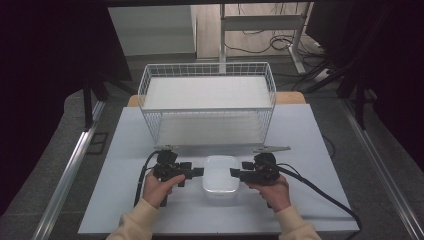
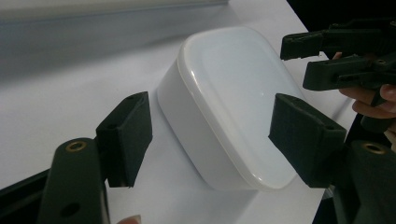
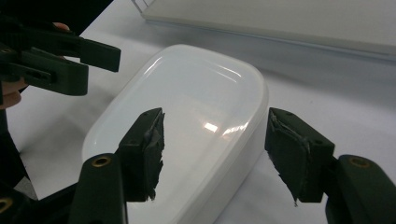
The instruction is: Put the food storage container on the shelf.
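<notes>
High view: lidded white container (image 1: 220, 177) at lower centre of white surface (image 1: 125, 130), below wire basket (image 1: 207, 100). Left hand-held gripper (image 1: 199, 172) and right hand-held gripper (image 1: 235, 173) flanking it, jaws apart.

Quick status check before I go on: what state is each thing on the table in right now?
White lidded box: lid on, flat on the table, between the two grippers.
Wire basket: upright, behind the box, nothing visible in it.
Left gripper: open, at the box's left side.
Right gripper: open, at the box's right side.
</notes>
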`<state>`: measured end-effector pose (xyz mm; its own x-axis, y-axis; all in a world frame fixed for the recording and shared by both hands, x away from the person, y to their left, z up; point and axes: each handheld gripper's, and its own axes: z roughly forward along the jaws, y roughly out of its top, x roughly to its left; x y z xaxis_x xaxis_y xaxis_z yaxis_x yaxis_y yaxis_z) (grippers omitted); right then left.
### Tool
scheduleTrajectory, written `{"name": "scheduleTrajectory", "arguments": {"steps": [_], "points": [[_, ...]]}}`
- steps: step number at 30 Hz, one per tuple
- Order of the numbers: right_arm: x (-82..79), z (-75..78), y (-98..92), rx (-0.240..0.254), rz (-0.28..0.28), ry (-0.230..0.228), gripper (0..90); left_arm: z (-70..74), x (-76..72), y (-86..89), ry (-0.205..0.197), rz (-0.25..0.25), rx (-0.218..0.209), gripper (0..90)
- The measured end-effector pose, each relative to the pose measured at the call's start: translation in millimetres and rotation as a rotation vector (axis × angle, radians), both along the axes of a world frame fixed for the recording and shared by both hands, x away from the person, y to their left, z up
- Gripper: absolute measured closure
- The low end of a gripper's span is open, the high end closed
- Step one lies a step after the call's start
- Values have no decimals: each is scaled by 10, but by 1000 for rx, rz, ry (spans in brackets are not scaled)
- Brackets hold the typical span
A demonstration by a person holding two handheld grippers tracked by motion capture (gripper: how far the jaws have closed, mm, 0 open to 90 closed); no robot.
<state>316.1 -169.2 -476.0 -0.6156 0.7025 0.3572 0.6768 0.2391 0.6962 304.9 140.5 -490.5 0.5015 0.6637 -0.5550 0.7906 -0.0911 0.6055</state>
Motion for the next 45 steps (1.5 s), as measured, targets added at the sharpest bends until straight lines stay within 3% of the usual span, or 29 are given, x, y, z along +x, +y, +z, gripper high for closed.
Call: {"name": "scheduleTrajectory", "arguments": {"steps": [9, 12, 20, 22, 25, 27, 29, 31, 34, 45], "points": [[21, -68, 28, -5, -7, 49, 385, -110, 54, -59, 46, -5, -39, 312], [17, -72, 32, -2, -7, 60, 385, -139, 65, -81, 55, -20, -33, 318], [20, -125, 63, 8, -19, 106, 411, -192, 86, -146, 97, -38, -77, 377], [17, -116, 57, 12, -26, 112, 463, -196, 83, -173, 112, -47, -102, 429], [13, -97, 46, 13, -40, 129, 504, -188, 67, -182, 105, -24, -75, 483], [11, -85, 30, 19, -42, 139, 536, -185, 62, -158, 105, -16, -89, 519], [9, -75, -8, 47, -46, 155, 585, -200, 55, -116, 124, 4, -137, 575], [10, -76, -50, 74, -44, 173, 625, -213, 54, -90, 131, 2, -157, 598], [-2, -62, -106, 106, -31, 197, 663, -176, 20, -86, 117, 0, -152, 628], [-73, -9, -171, 148, -11, 200, 738, -86, -71, -38, 80, -13, -152, 725]]}}
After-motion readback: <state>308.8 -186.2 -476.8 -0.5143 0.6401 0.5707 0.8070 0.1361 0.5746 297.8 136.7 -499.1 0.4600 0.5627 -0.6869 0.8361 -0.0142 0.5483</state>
